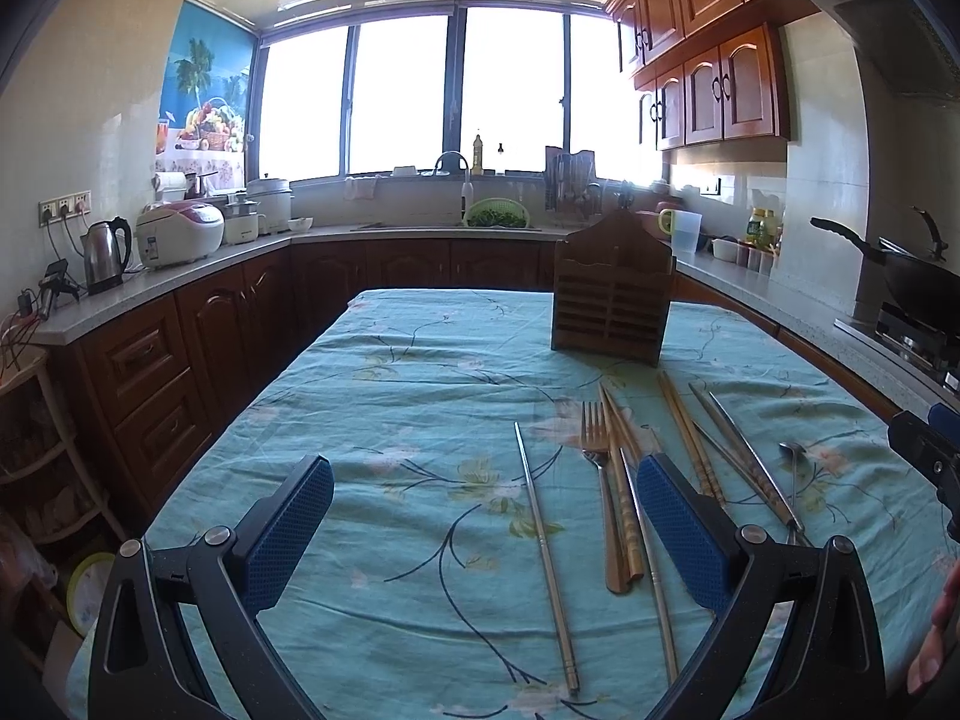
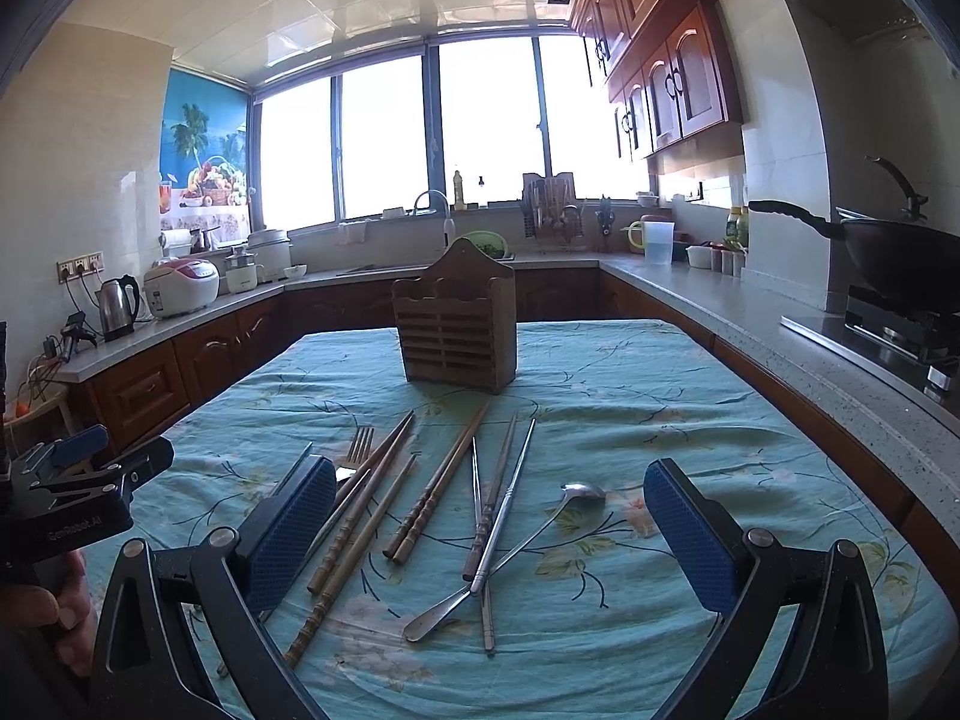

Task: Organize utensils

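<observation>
A wooden slatted utensil holder (image 1: pixel 612 294) (image 2: pixel 456 324) stands upright toward the far end of the table. Loose utensils lie in front of it: a single metal chopstick (image 1: pixel 545 546), a fork (image 1: pixel 597 450) (image 2: pixel 357 450), wooden chopsticks (image 1: pixel 690 438) (image 2: pixel 438 486), metal chopsticks (image 2: pixel 504 510) and a metal spoon (image 2: pixel 510 552) (image 1: pixel 792 462). My left gripper (image 1: pixel 486 534) hovers open above the metal chopstick and fork. My right gripper (image 2: pixel 489 534) is open over the chopsticks and spoon. Neither holds anything.
The table carries a teal floral cloth (image 1: pixel 420 420) (image 2: pixel 630 420). Counters wrap around it, with a kettle (image 1: pixel 107 252), rice cooker (image 1: pixel 179 234), sink (image 1: pixel 450 222) and a wok (image 2: pixel 900 258) on the stove at right. A hand (image 2: pixel 42 606) holds the other gripper at left.
</observation>
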Action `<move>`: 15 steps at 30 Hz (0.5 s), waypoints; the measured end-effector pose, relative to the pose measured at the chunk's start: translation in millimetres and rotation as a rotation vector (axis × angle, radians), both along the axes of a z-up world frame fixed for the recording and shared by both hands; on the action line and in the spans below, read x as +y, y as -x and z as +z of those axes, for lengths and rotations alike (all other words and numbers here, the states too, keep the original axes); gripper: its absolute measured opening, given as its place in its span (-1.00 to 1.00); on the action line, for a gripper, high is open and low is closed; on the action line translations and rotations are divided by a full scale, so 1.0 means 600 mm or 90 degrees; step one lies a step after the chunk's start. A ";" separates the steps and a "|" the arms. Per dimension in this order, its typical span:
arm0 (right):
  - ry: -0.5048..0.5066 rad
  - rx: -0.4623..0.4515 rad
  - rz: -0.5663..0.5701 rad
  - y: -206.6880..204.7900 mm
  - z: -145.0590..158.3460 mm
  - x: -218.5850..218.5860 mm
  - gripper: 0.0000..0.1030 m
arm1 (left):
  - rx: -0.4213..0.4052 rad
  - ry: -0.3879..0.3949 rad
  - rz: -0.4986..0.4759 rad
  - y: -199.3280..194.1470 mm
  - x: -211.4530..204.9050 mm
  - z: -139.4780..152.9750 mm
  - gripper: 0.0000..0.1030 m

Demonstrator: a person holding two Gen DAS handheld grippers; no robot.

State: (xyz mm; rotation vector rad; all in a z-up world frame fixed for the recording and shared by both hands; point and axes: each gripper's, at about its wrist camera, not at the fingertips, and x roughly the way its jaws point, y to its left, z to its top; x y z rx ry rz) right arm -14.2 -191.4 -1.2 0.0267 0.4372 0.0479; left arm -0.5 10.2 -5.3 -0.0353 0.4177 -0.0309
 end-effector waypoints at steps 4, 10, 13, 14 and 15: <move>-0.007 0.009 0.003 -0.009 -0.003 -0.002 1.00 | 0.015 0.008 0.001 -0.008 0.004 -0.004 0.98; -0.031 0.041 0.011 -0.036 -0.005 -0.010 1.00 | 0.068 0.017 0.004 -0.046 0.013 -0.002 0.98; -0.041 0.059 0.012 -0.055 -0.004 -0.017 0.99 | 0.105 0.022 0.001 -0.072 0.018 -0.002 0.96; -0.045 0.066 0.012 -0.063 -0.003 -0.020 0.99 | 0.118 0.025 0.001 -0.084 0.019 0.000 0.96; -0.049 0.073 0.012 -0.072 -0.002 -0.023 0.99 | 0.134 0.028 -0.001 -0.100 0.018 0.009 0.95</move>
